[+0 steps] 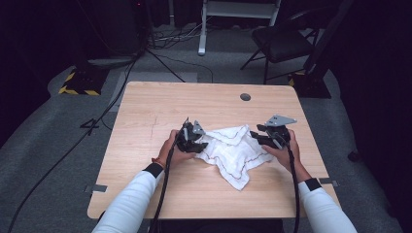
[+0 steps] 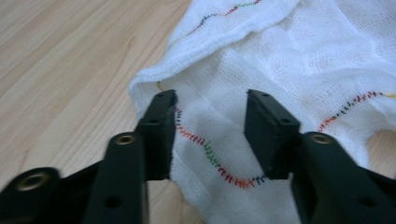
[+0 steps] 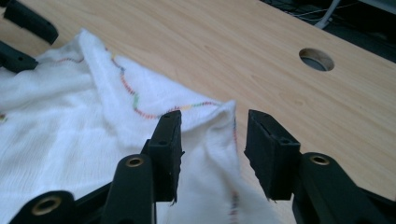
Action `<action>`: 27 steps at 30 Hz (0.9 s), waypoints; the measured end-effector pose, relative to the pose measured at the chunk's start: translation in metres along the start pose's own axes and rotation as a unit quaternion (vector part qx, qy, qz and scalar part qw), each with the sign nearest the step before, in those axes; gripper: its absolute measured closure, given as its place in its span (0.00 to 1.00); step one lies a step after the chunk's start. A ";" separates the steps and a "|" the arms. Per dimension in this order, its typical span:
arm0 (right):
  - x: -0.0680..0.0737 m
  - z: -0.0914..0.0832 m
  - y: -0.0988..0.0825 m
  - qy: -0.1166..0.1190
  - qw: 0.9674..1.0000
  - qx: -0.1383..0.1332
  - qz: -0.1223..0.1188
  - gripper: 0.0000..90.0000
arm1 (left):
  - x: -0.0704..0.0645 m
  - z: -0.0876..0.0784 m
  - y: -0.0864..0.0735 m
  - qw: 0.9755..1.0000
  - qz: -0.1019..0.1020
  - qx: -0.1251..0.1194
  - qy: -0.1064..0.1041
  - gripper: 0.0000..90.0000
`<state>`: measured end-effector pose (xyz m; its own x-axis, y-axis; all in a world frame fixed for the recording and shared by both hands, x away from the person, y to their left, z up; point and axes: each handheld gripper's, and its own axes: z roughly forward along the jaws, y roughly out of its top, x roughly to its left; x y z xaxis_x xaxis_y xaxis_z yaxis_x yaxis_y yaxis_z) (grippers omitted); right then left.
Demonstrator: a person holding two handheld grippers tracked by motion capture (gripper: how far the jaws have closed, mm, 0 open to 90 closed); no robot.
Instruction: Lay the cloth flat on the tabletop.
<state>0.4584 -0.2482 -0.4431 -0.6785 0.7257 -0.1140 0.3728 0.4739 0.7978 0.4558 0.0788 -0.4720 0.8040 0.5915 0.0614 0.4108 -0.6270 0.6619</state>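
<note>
Cloth: a white gauze cloth (image 1: 232, 150) with a multicoloured stitched hem lies crumpled at the centre of the surface (image 1: 160, 104), one corner trailing toward 6 o'clock.
Left hand-held gripper: the left hand-held gripper (image 1: 191, 139) sits at the cloth's 9 o'clock edge; in the left gripper view (image 2: 211, 135) its jaws stand apart, straddling a fold and its stitched hem (image 2: 205, 150), with nothing pinched between them.
Right hand-held gripper: the right hand-held gripper (image 1: 268, 137) is at the cloth's 3 o'clock edge; in the right gripper view (image 3: 213, 149) the jaws gape with a raised cloth corner (image 3: 223, 112) standing between them, not yet clamped.
Why placed so: both tools bracket opposite edges, which reads as lining up for a two-point pick so the cloth can be spread or folded evenly.
Step in hand: probably the approach just ahead of the grasp.
Next move calls for: closing each pair on a single layer near the hem.
Risk: gauze is thin and limp, so a jaw may catch two layers or slip off the edge.
Surface detail: a round cable hole (image 1: 245, 96) lies at 12 o'clock, well apart from the cloth.
</note>
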 end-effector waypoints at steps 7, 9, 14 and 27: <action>-0.008 -0.014 -0.032 -0.004 0.999 0.049 -0.003 0.57 | 0.010 -0.001 -0.013 1.000 -0.017 0.022 -0.001 0.43; -0.012 -0.015 -0.039 0.004 0.998 0.064 0.018 0.56 | 0.014 0.001 -0.017 0.999 -0.024 0.027 0.001 0.43; -0.009 -0.018 -0.051 -0.003 0.996 0.091 0.013 0.58 | 0.020 0.001 -0.022 0.999 -0.021 0.033 -0.018 0.53; -0.026 -0.012 -0.065 -0.078 0.989 0.122 0.026 0.57 | 0.012 -0.013 -0.033 0.998 -0.002 0.045 -0.048 0.88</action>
<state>0.4444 -0.3041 -0.4846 -0.5552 0.8116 -0.1817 0.5595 0.5262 0.6404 0.4467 0.1129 -0.4832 0.8376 0.5461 -0.0163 0.4482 -0.6698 0.5920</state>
